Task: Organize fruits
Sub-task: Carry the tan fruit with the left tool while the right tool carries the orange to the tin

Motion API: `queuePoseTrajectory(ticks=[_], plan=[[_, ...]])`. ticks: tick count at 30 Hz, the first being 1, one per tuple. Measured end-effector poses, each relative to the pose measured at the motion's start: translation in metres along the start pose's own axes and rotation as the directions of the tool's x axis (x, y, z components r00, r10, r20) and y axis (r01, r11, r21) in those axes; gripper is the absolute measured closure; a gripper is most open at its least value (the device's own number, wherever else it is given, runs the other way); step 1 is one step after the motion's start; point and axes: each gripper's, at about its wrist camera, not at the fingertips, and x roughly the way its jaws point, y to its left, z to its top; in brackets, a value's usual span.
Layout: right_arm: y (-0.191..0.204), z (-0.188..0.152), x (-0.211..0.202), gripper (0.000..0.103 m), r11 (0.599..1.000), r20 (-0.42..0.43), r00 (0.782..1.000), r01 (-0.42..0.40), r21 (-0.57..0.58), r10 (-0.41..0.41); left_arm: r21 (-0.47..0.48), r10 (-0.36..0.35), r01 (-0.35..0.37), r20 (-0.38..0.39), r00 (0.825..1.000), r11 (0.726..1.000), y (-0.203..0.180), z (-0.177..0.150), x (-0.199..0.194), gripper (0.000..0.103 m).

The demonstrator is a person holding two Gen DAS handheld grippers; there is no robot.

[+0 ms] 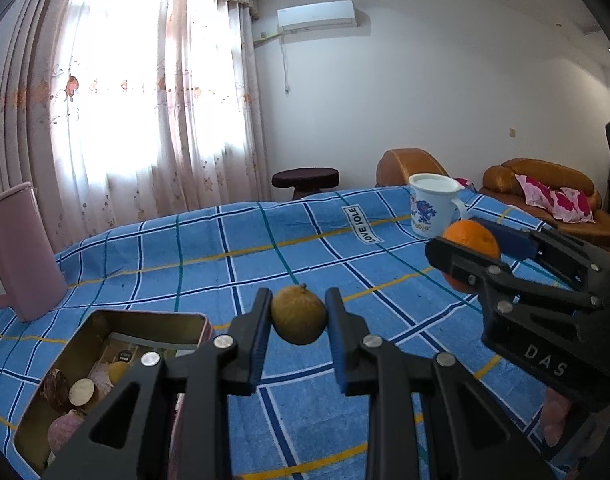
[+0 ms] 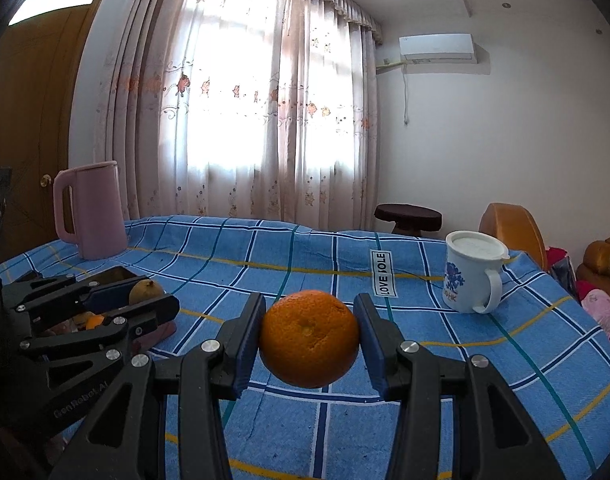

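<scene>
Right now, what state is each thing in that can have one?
Left hand-held gripper: shut on the brown fruit, held above the cloth.
Right hand-held gripper: shut on the orange, also off the cloth.
Tin: open, with several items inside.
Mug: upright, lid on.
Kettle: upright, lid closed.

Two fruits held clear of the blue checked cloth, more in an open tin.

The small brown fruit, round, dull-skinned, with a stub of stem on top, is pinched between the left gripper's pads beside the tin, which holds several pale and pinkish fruits. The orange, bright with pitted peel, sits clamped between the right gripper's pads, its dimpled end facing the camera.
</scene>
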Motion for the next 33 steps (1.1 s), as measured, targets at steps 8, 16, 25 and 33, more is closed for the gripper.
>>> queuePoseTrajectory(ticks=[8, 16, 25, 33], plan=[[0.009, 0.000, 0.000, 0.055, 1.000, -0.012, 1.000, 0.006, -0.007, -0.006, -0.018, -0.013, 0.013, 0.004, 1.000, 1.000, 0.010, 0.000, -0.009, 0.075], [0.034, 0.003, 0.005, 0.055, 0.999, -0.021, 0.999, -0.028, -0.033, 0.027, -0.047, 0.010, -0.009, 0.018, 1.000, 0.999, 0.034, 0.004, -0.025, 0.075], [0.068, 0.016, 0.013, 0.055, 0.993, -0.023, 0.994, -0.110, -0.051, 0.109, -0.076, 0.060, -0.058, 0.024, 0.998, 0.995, 0.067, 0.002, -0.042, 0.075], [0.104, 0.031, 0.027, 0.055, 0.974, -0.035, 0.975, -0.219, -0.053, 0.218, -0.128, 0.145, -0.141, 0.024, 0.989, 0.982, 0.111, 0.001, -0.053, 0.075]])
